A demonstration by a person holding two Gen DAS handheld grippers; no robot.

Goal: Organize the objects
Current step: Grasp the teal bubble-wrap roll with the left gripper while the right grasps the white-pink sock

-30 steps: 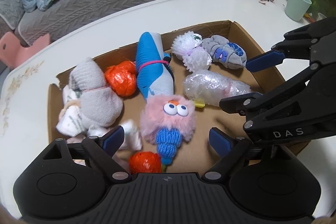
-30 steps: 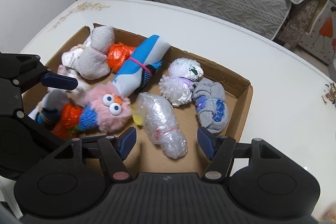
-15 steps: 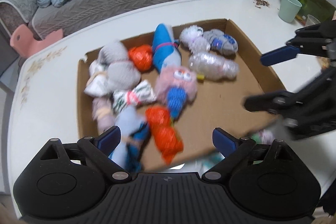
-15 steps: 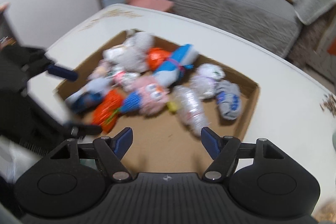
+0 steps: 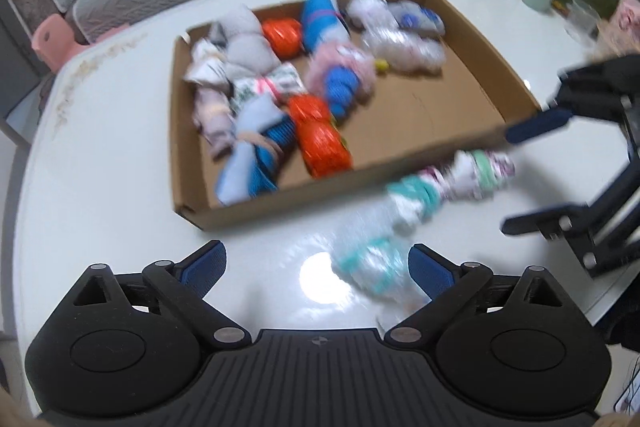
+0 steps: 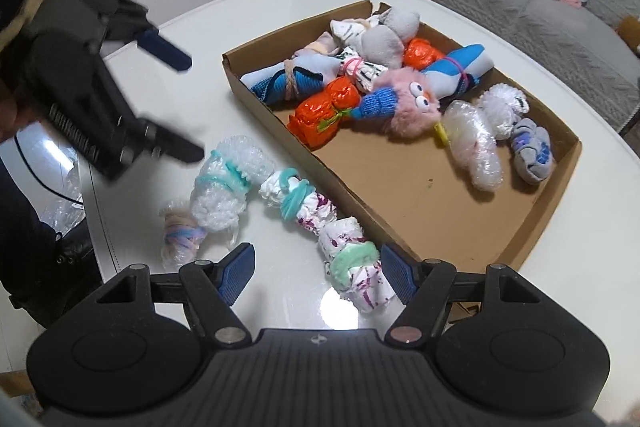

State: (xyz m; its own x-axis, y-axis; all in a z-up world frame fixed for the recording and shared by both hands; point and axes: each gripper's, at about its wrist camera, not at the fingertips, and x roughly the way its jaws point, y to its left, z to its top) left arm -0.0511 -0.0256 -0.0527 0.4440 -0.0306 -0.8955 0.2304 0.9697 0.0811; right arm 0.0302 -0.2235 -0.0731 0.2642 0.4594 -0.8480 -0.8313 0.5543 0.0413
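Soft, even indoor light fills both views, neither dim nor harsh. An overhead lamp shows as a round white glare spot on the glossy white surface [image 5: 60, 163], just ahead of the left tongs [image 5: 316, 269] in the left wrist view and again just ahead of the right tongs [image 6: 316, 273] in the right wrist view. Shadows under the cardboard tray [image 6: 560, 163] are faint. The left wrist view is smeared by motion: the bundles in the tray [image 5: 188, 199] lose their edges, while the camera's own tongs stay crisp. The right wrist view is sharp, apart from the blurred other tongs at left. Fisheye distortion bends the surface's rim and the sofa [image 6: 520, 7] near the borders.
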